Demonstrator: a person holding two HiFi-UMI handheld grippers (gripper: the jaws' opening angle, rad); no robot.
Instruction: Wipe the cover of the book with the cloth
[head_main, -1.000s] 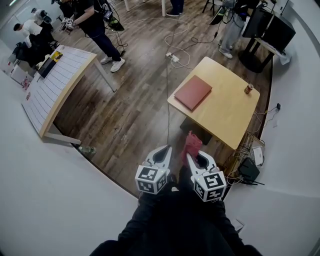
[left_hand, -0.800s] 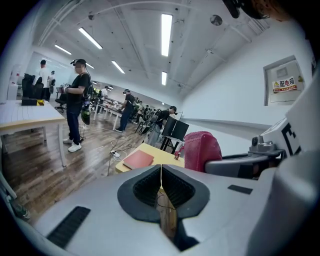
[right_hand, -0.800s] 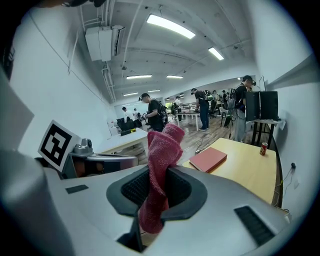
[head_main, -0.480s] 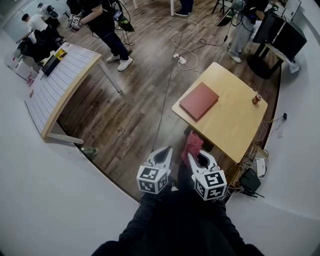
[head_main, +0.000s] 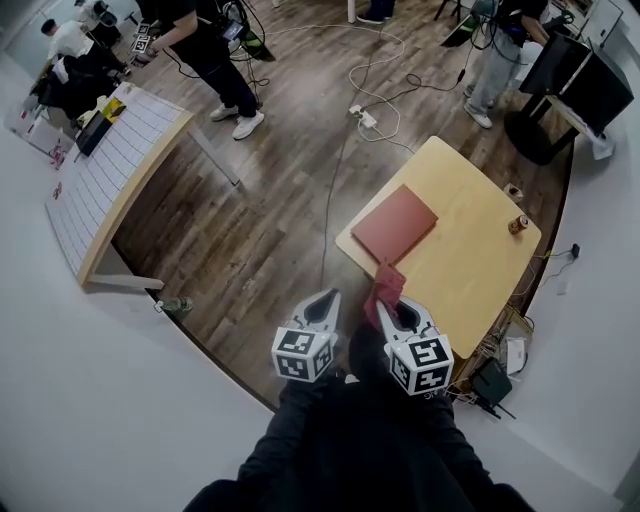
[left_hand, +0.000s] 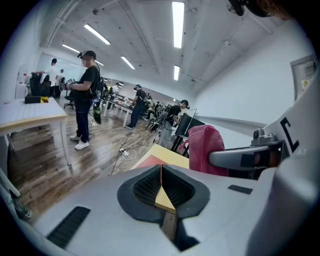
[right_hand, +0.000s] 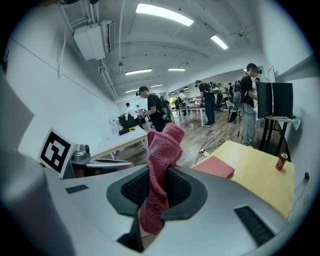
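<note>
I've got the table (head_main: 480, 262) closer now, red book (head_main: 395, 225) nearly in reach, right tongs (head_main: 391, 311) clamped on the pink cloth (head_main: 385, 284), left tongs (head_main: 328, 299) shut, empty.

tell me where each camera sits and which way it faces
Head view: on the person's head, looking steeply down at table and book; left gripper, right gripper and sleeves show.
Left gripper view: on the left gripper, facing the table along shut jaws; right gripper with cloth shows.
Right gripper view: on the right gripper, facing book and can past the clamped cloth; left gripper shows.
Shared: table, book.
</note>
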